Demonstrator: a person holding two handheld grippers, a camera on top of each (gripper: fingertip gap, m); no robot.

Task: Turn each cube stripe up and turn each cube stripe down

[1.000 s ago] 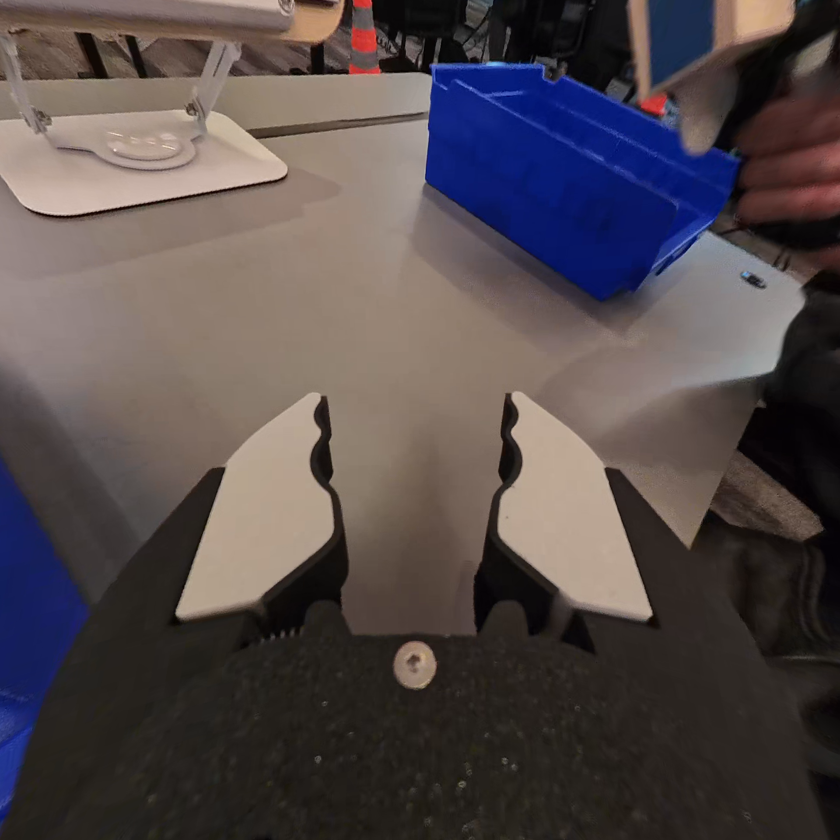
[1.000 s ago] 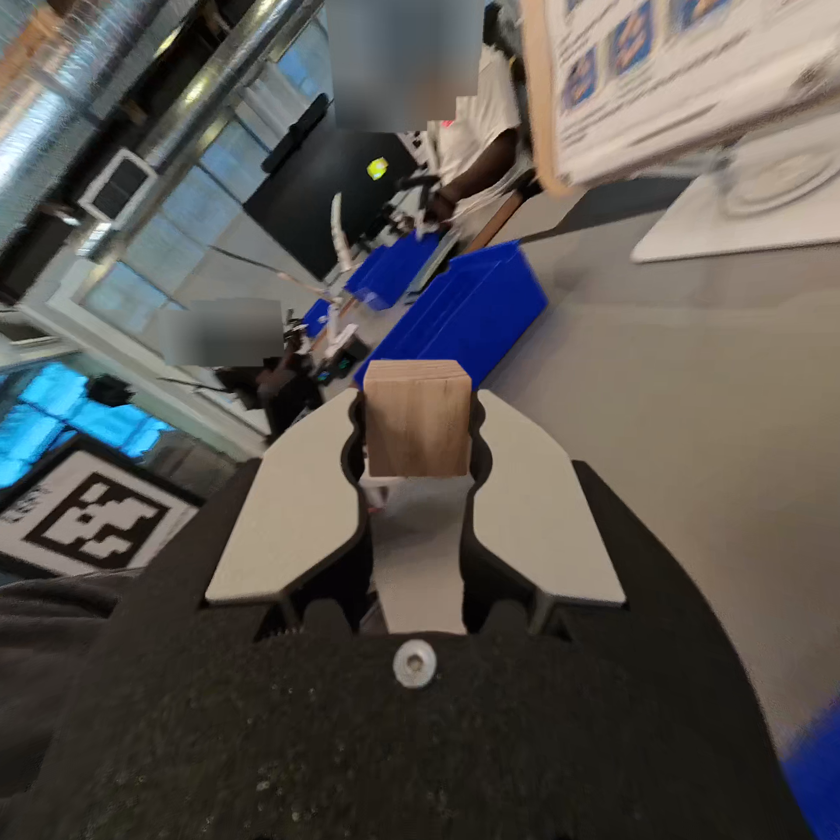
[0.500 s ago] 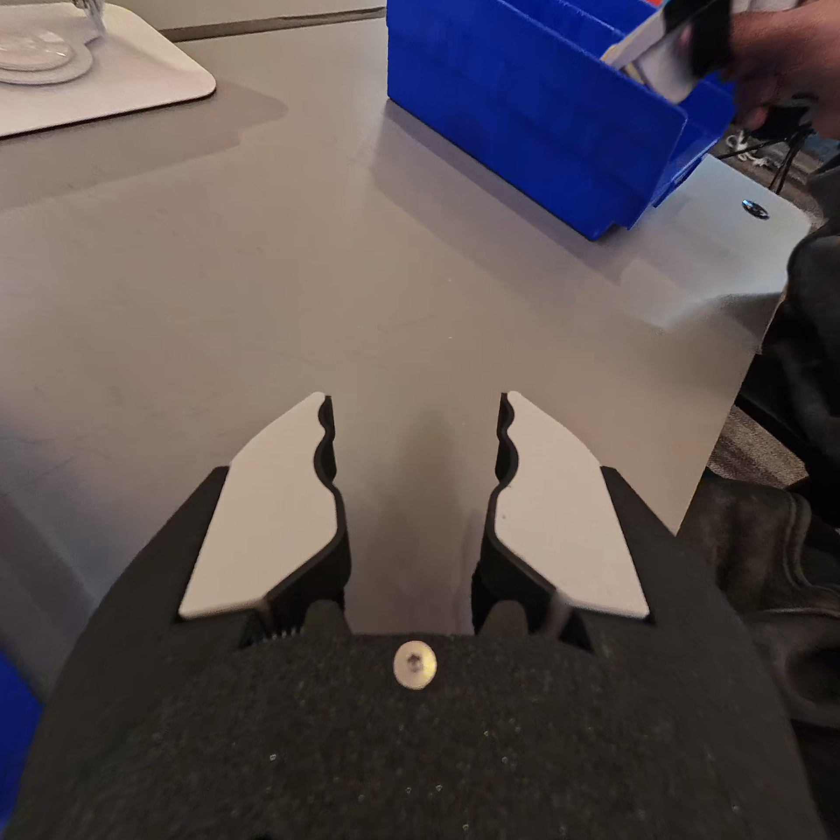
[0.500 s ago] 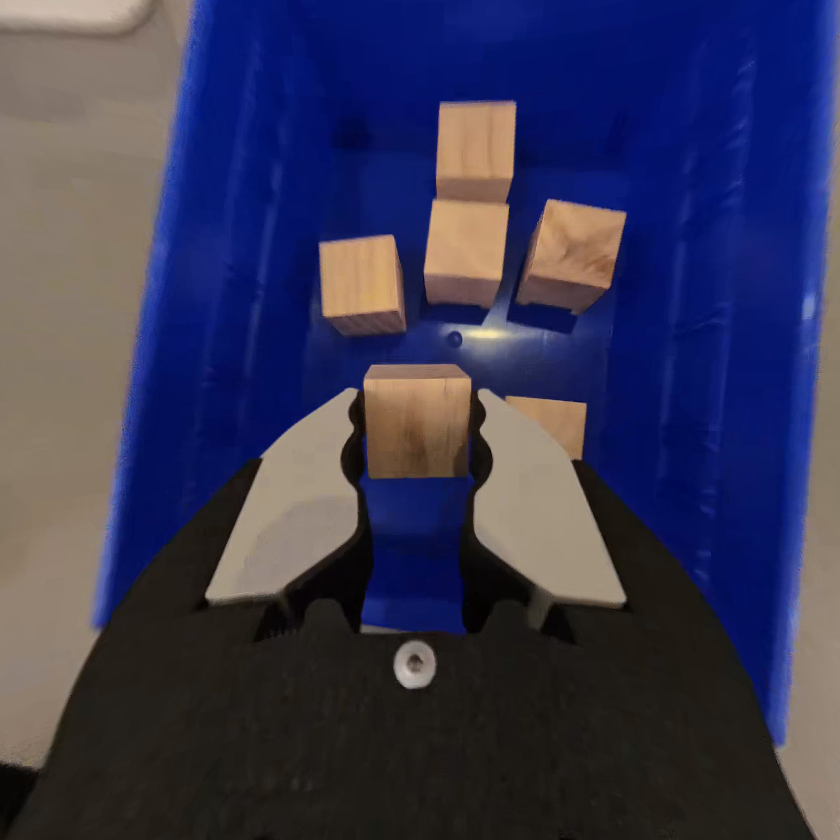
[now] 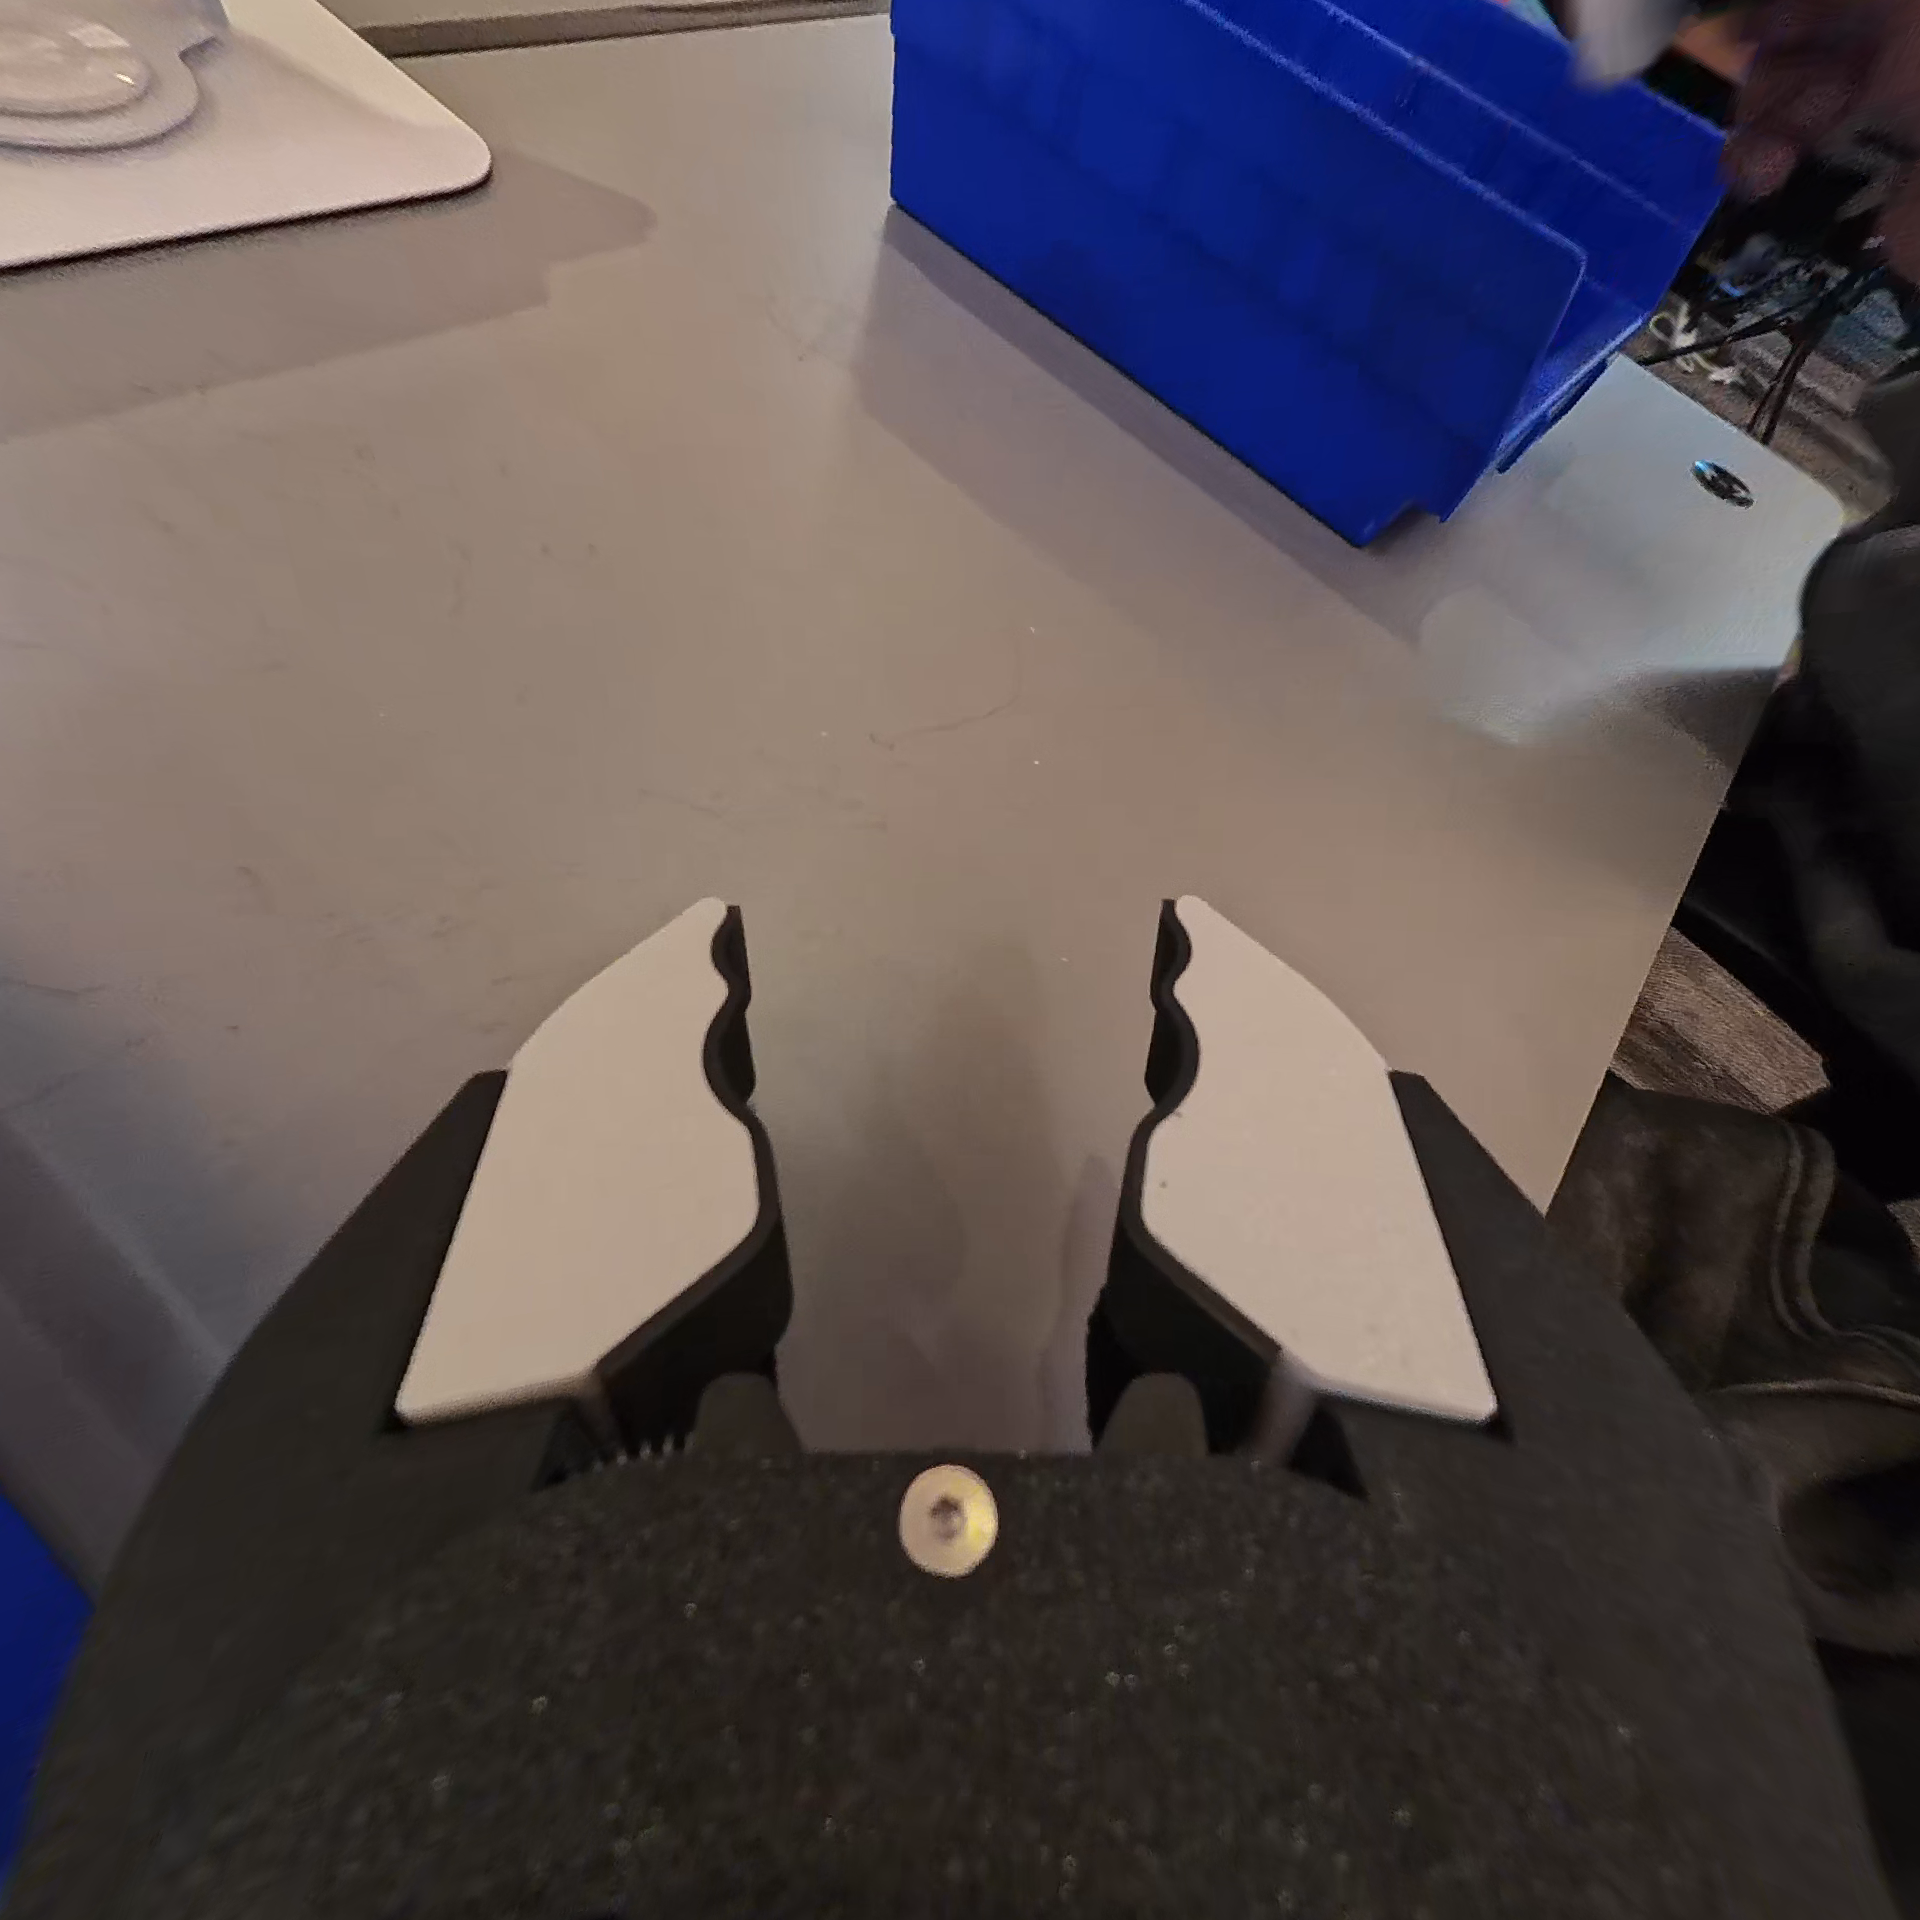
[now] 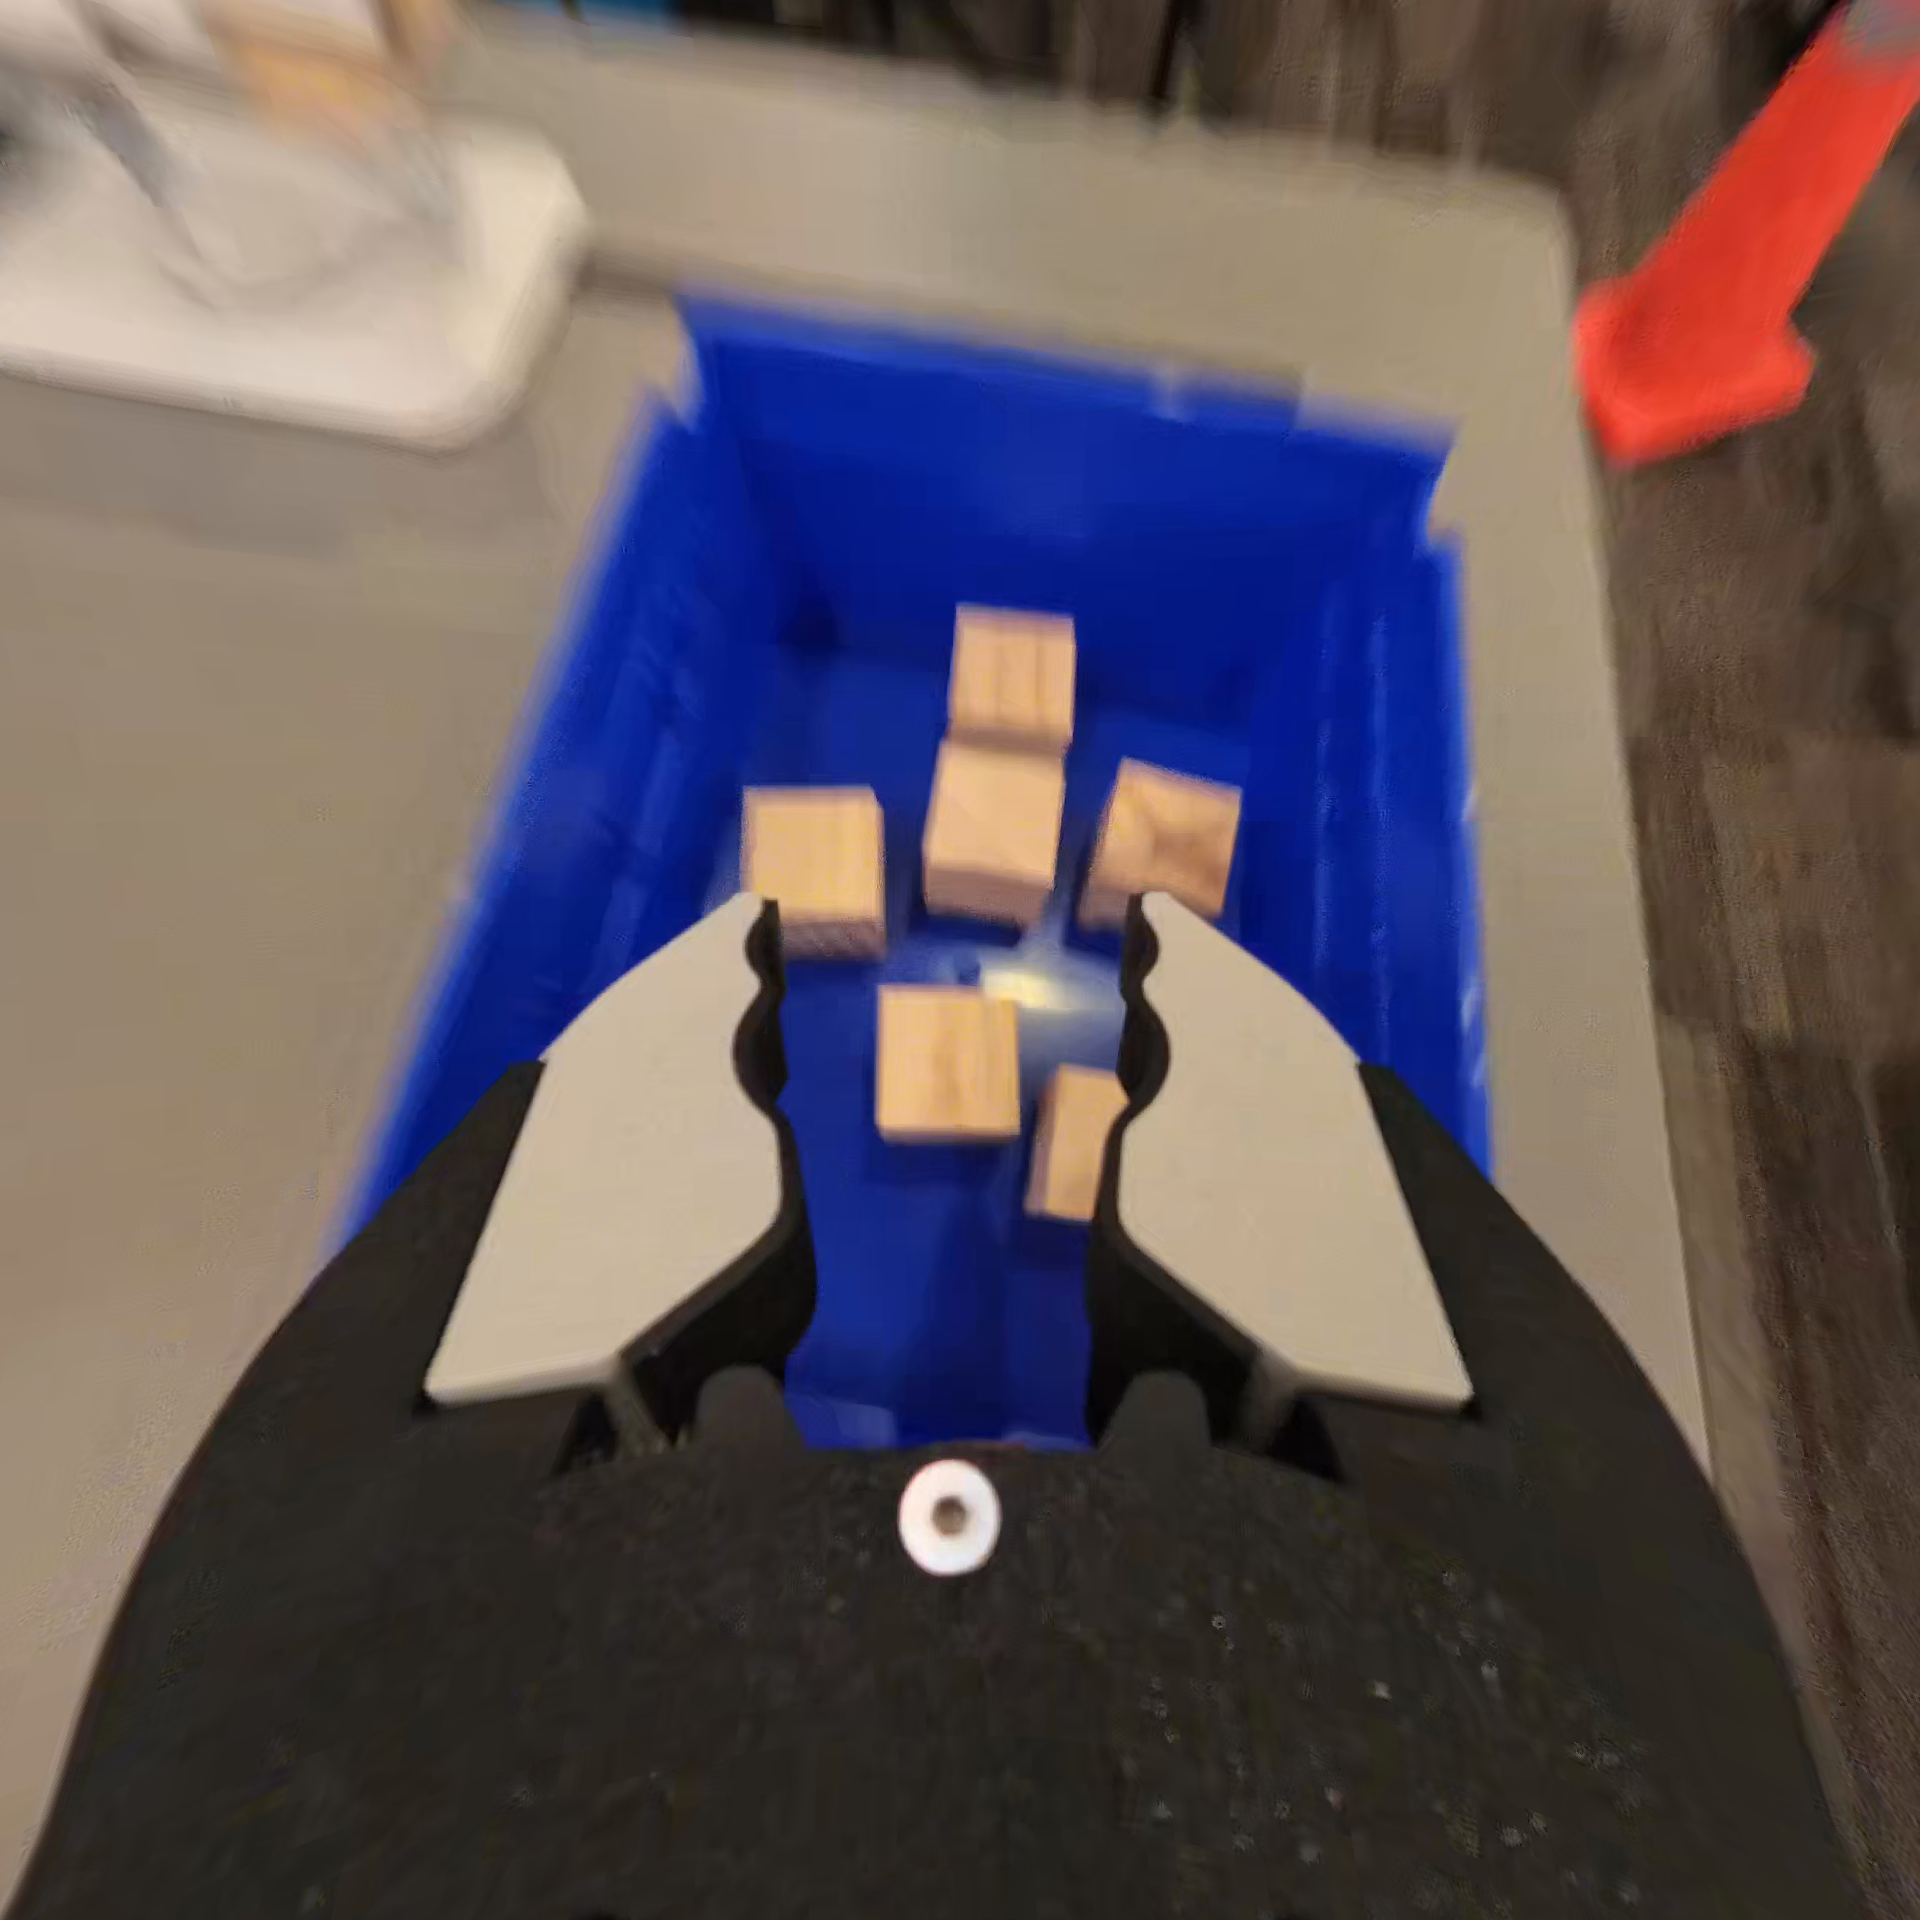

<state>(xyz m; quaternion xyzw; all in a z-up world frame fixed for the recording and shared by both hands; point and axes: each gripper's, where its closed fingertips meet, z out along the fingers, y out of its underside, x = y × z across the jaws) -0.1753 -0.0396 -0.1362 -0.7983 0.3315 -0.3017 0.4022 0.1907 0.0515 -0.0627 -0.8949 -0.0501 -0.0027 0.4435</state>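
a smooth matte grey table [image 5: 644, 582] carries everything, its rounded right corner near dark, wood-grained floor [image 6: 1787, 831]. a blurred orange-red cone [image 6: 1704, 301] lies on that floor beyond the table's right edge. a white flat base plate [image 5: 239, 156] with rounded corners sits toward the table's far left corner. the blue plastic bin [image 6: 644, 790], rectangular with ribbed walls, stands near the right edge; in the left wrist view its solid blue side [image 5: 1247, 260] faces the camera.

six pale wooden cubes [image 6: 992, 836], square-edged with visible grain, lie on the bin's floor: four grouped around the middle, two closer to the near wall. the picture is too blurred to tell which way any stripe faces.

the right gripper [image 6: 951, 914], black and grainy with light grey finger plates, hangs above the bin's near end, jaws spread wide, gripping nothing. the left gripper [image 5: 951, 914] hovers over bare table toward the near edge, jaws equally wide, touching nothing.
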